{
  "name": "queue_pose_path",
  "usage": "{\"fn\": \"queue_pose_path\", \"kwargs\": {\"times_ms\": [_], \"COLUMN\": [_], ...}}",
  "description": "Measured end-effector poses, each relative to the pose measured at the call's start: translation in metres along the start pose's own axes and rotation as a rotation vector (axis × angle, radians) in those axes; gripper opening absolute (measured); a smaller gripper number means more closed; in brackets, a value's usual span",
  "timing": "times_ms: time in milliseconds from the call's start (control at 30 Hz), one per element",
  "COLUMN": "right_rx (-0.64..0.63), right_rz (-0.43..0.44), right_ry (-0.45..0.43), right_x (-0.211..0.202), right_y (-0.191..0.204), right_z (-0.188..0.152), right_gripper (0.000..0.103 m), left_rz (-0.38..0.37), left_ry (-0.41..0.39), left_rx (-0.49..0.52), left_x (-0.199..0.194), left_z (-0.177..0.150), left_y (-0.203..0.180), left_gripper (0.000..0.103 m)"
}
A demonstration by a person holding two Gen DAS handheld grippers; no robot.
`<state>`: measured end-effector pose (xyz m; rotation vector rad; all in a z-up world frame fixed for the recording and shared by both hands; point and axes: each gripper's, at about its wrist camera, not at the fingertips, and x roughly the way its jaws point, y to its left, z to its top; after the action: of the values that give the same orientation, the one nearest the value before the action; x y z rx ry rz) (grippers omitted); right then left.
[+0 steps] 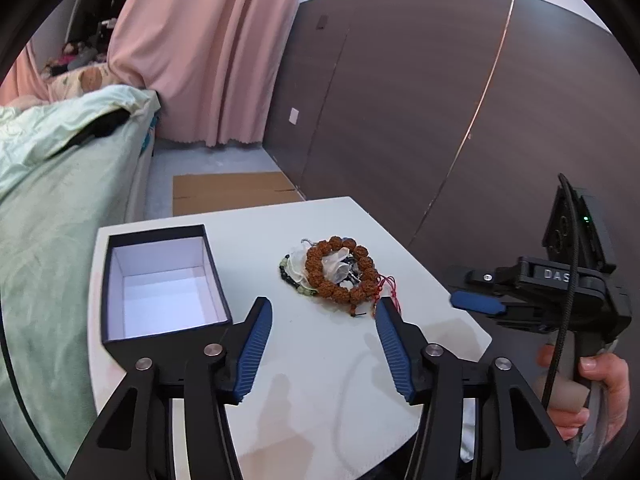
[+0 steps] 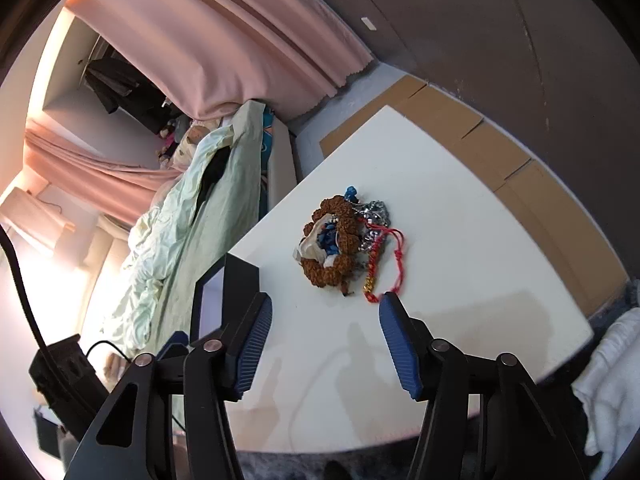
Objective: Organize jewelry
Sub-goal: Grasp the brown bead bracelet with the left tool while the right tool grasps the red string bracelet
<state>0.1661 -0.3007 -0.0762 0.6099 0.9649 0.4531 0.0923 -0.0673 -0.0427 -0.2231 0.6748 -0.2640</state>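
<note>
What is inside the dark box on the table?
The box looks empty: only its white lining shows, no jewelry. The near inside wall is hidden. The jewelry pile lies beside it on the table.

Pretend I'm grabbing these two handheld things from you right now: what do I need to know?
Left tool: open, holding nothing, above the white table just short of the jewelry.
Right tool: open, holding nothing, aimed at the same pile.
Jewelry pile: tangled mid-table, with a brown bead bracelet on top, a red cord bracelet at its side, silver chain and smaller pieces underneath.
Box: dark, white-lined, lidless, holding nothing, at the table's left.
Done: nothing sorted yet.
Left: pick the pieces apart and place them in the box.
</note>
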Motion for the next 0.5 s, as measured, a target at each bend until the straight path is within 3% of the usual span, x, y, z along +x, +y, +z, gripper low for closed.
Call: {"fn": "queue_pose_path", "kwargs": {"times_ms": [200, 300, 500], "right_rx": [0.048, 0.053, 0.05], "right_rz": [-0.034, -0.077, -0.133], "right_ry": [-0.014, -0.009, 0.02], "right_x": [0.018, 0.023, 0.034], "right_y": [-0.011, -0.017, -0.028], "right_z": [0.015, 0.019, 0.029], "right_gripper": [0.055, 0.045, 0.044], "left_rz": [-0.081, -0.096, -0.136], "left_ry": [0.046, 0.071, 0.136], "left_rx": [-0.076, -0.103, -0.178], "left_x": [0.026, 0.042, 0.07], "left_z": [0.013, 0.018, 0.02], "left_y": [0.008, 0.009, 0.012], "left_gripper": [0.044, 0.044, 0.042]}}
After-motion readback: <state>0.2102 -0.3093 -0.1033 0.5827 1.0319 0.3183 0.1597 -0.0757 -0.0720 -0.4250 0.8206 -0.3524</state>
